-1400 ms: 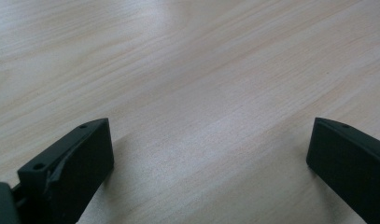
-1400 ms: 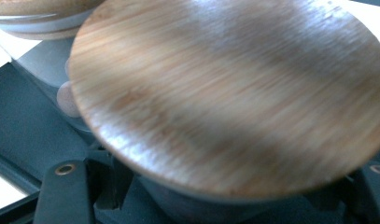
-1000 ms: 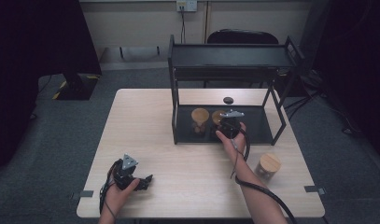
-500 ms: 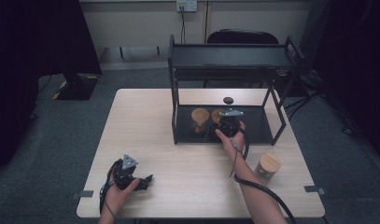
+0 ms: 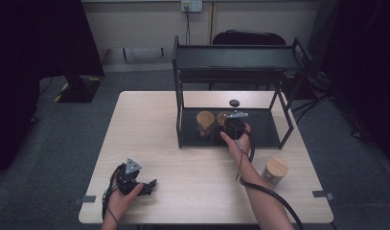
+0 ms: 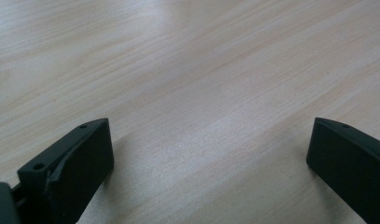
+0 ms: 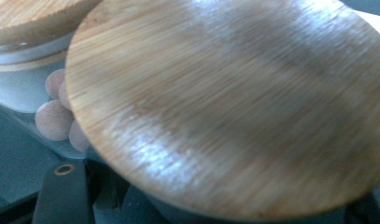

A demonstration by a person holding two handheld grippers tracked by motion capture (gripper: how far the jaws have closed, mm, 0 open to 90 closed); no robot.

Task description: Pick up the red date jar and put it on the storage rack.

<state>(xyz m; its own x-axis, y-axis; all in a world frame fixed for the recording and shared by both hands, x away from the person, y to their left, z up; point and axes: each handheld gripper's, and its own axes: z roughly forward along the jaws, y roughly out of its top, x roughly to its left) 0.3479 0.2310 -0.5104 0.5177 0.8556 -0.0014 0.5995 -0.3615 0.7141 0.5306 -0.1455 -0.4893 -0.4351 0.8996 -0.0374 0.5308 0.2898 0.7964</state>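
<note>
R gripper [image 5: 234, 125] inside lower shelf of the black rack [image 5: 235, 57], at a jar w/ wooden lid [image 7: 234, 107]. R gripper view: lid very close, one black jaw low at 7 o'clock, other jaw hidden at 5 o'clock, glass body between them. Looks clamped on the jar, but contact pts are hidden, so grip state: cannot tell. Round brownish contents visible through the glass at 9 o'clock.

Second jar [image 5: 205, 123] just beside at 9 o'clock of the gripped one, same shelf; its lid edge sits at 11 o'clock in R gripper view, the two nearly touching. Third jar [image 5: 275, 171] stands on the table [image 5: 149, 124] at 4 o'clock of the R hand, outside the rack. Small dark knob [image 5: 234, 102] on the table behind the rack, 12 o'clock.

L gripper [image 5: 135, 184] rests on the table near the front edge, jaws spread wide, nothing between, bare wood only.

Risks (judgement):
- neighbour jar so close: any sideways swing could knock or tip it.
- smooth glass: a shallow pinch may slip or tilt.
- low shelf top + uprights: lifting too high or pulling out crooked hits the frame.
- cable may snag the rack post.
</note>
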